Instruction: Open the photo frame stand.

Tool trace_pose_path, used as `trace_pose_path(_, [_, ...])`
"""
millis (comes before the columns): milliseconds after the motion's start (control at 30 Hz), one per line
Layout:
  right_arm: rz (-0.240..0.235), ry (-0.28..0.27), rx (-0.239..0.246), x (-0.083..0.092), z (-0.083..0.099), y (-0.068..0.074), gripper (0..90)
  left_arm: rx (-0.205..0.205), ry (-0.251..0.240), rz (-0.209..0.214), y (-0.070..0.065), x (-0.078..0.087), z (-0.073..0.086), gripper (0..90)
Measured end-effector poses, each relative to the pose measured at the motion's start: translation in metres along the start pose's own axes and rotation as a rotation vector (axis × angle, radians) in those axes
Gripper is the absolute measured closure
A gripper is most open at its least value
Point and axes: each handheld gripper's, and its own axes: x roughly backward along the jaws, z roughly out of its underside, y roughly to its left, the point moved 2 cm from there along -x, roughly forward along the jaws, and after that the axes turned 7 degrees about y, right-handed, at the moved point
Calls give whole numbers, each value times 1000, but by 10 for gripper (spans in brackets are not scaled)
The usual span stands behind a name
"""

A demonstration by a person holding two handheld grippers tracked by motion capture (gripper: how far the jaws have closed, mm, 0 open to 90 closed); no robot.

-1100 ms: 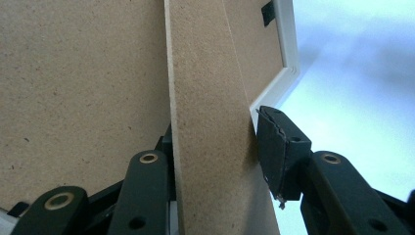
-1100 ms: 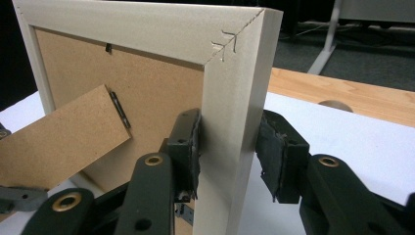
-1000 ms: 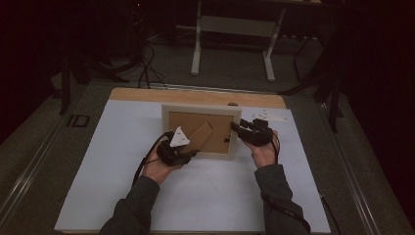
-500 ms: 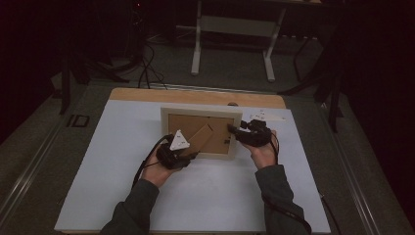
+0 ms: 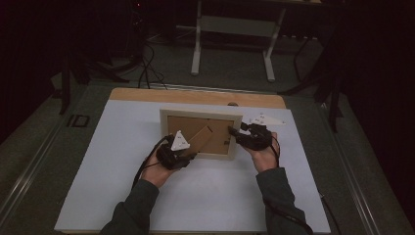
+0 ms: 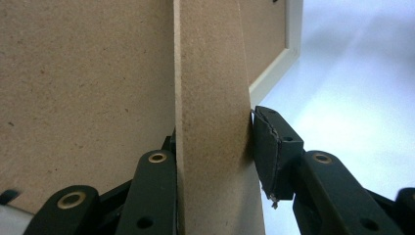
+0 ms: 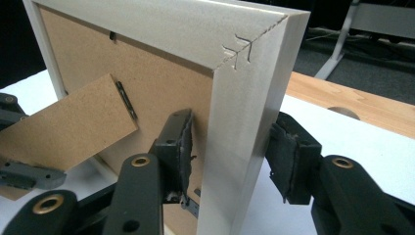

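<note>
Left gripper (image 5: 188,157) fingers: one finger (image 6: 274,152) lies against one face of the easel stand (image 6: 210,147), the other finger touches the opposite face; the stand is pinched between them, and the fingers have just been closing on it.

Right gripper (image 5: 234,133) fingers: they straddle the right side rail of the picture frame (image 5: 200,115). In the right gripper view one finger (image 7: 178,147) sits on the backing side of the rail and the other (image 7: 288,156) on the front side, a slim gap showing beside each. After opening, these fingers have just drawn in a little; whether they press the rail I cannot tell.

Easel stand: a fibreboard flap swung out from the backing board (image 5: 183,128), slanting toward the frame's lower left corner.

Picture frame: pale wood, standing on its lower edge with its back toward the person, roughly mid-counter.

Left hand (image 5: 156,171): just below the frame's lower left corner, a grey three-cornered plate (image 5: 179,142) on top of its gripper.

Right hand (image 5: 264,155): just beside the frame's right edge.

Counter (image 5: 98,161): white sheet under the frame, with a bare wooden strip (image 5: 147,94) behind the frame.
</note>
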Motion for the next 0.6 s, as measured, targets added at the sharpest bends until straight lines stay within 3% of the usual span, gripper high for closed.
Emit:
trace_pose_path(500, [92, -12, 55, -4, -7, 7, 586, 47, -1, -67, 4, -10, -6, 680])
trace_pose_path(600, [105, -22, 77, -4, -9, 12, 587, 27, 12, -90, 0, -12, -8, 674])
